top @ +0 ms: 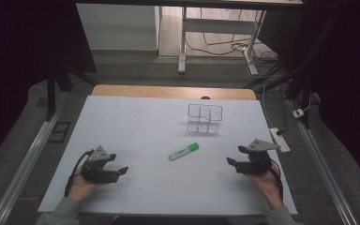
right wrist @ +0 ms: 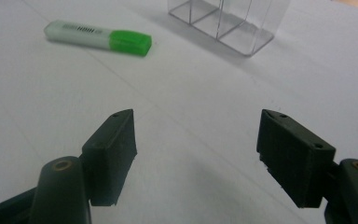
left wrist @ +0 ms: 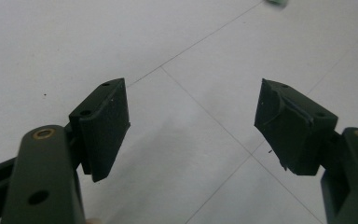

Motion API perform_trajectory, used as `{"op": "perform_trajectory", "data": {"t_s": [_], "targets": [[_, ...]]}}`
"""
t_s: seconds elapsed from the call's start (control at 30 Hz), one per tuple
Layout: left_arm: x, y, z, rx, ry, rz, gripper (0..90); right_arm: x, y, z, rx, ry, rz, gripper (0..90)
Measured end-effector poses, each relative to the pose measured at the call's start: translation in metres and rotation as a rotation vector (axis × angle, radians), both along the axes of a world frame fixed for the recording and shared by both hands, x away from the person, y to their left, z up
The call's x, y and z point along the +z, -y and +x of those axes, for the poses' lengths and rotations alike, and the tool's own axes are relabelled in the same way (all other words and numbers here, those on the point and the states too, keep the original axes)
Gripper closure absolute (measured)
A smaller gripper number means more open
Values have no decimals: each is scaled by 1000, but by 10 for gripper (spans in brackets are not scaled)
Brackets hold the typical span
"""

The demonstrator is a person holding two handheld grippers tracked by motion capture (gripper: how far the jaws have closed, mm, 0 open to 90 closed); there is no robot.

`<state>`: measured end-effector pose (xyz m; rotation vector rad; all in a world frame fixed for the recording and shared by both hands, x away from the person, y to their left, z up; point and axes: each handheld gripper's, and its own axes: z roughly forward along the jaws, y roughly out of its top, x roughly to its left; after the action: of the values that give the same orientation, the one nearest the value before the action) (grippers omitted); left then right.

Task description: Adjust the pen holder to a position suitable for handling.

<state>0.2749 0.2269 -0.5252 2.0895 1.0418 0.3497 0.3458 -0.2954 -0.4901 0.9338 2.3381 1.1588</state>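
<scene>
Both pairs of jaws stand spread with nothing between them. Right gripper (right wrist: 196, 149) hovers low over the white table (top: 136, 122), its jaws aimed toward the green highlighter (right wrist: 98, 37), which lies flat and well apart from them. Left gripper (left wrist: 191, 126) sits over bare table on the other side. Beyond the highlighter stands a clear compartment box (top: 205, 118), near it but not touching.
</scene>
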Motion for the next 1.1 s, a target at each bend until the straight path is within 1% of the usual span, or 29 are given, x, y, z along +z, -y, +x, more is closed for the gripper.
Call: {"op": "perform_trajectory", "data": {"t_s": [0.07,0.2,0.27,0.33,0.37,0.4,0.47,0.5,0.53,0.63,0.67,0.7,0.8,0.93,1.03,1.1], "targets": [[0,-1,0,5,0,-4,255,2,-3,6,-8,-6,8,281],[0,-1,0,6,-1,-3,254,6,-5,13,-28,-10,-4,285],[0,-1,0,4,-2,4,254,8,-5,17,-38,-10,-10,288],[-1,-1,0,4,-2,4,254,11,-6,22,-54,-8,6,292],[-1,0,0,4,-2,5,254,11,-6,22,-54,-8,6,292],[-1,0,0,4,-2,6,254,13,-7,28,-63,-12,5,294],[-1,-1,0,7,-1,3,254,14,-9,34,-69,-12,6,298],[-1,-1,0,7,-1,3,254,14,-9,34,-69,-12,6,298],[-1,-1,0,8,-1,3,255,15,-10,40,-77,-16,-1,301],[-1,0,0,5,-2,8,254,15,-11,47,-99,-21,-10,309],[-1,0,0,5,-2,8,254,15,-11,47,-99,-21,-10,309],[-1,0,0,4,-1,8,254,15,-11,52,-109,-24,-17,311],[-1,0,0,5,-1,9,255,16,-11,60,-130,-26,-11,315],[-1,0,0,7,1,12,254,16,-12,70,-154,-35,-29,326],[-2,0,0,8,-1,15,254,14,-14,77,-164,-45,-31,337],[-2,-1,0,9,-1,16,254,13,-15,81,-168,-48,-46,347]]}}
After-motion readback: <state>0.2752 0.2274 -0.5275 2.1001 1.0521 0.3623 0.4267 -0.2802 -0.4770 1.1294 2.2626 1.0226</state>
